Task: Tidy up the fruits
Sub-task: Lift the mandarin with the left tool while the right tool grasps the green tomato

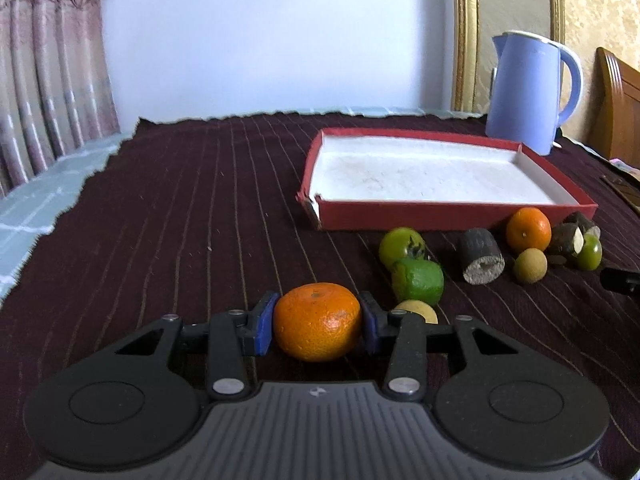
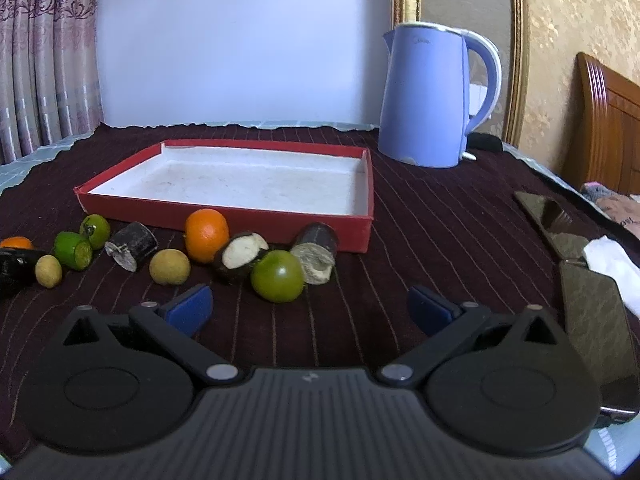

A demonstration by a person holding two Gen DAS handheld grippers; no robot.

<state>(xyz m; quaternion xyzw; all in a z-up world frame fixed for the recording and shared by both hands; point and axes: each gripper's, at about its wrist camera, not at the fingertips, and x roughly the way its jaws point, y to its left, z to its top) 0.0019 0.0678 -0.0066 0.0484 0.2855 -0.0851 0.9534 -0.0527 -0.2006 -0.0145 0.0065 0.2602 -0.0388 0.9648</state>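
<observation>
My left gripper (image 1: 318, 322) is shut on an orange mandarin (image 1: 317, 321), its blue pads pressing both sides, low over the dark cloth. Beyond it lie a cut green fruit (image 1: 418, 281), a green persimmon (image 1: 401, 245), a yellow longan (image 1: 418, 311), a dark sugarcane piece (image 1: 481, 256) and a second mandarin (image 1: 528, 230). The red tray (image 1: 440, 214) with a white floor stands empty behind them. My right gripper (image 2: 310, 310) is open, nothing between its fingers, just short of a green round fruit (image 2: 278, 276). A mandarin (image 2: 207, 235) and cut dark pieces (image 2: 240, 254) lie before the red tray (image 2: 280, 226).
A blue kettle (image 2: 424, 96) stands behind the tray at the right. Two phones (image 2: 596, 328) and a white tissue (image 2: 612, 268) lie along the right edge. The striped maroon cloth (image 1: 180, 200) covers the table; curtains hang at the far left.
</observation>
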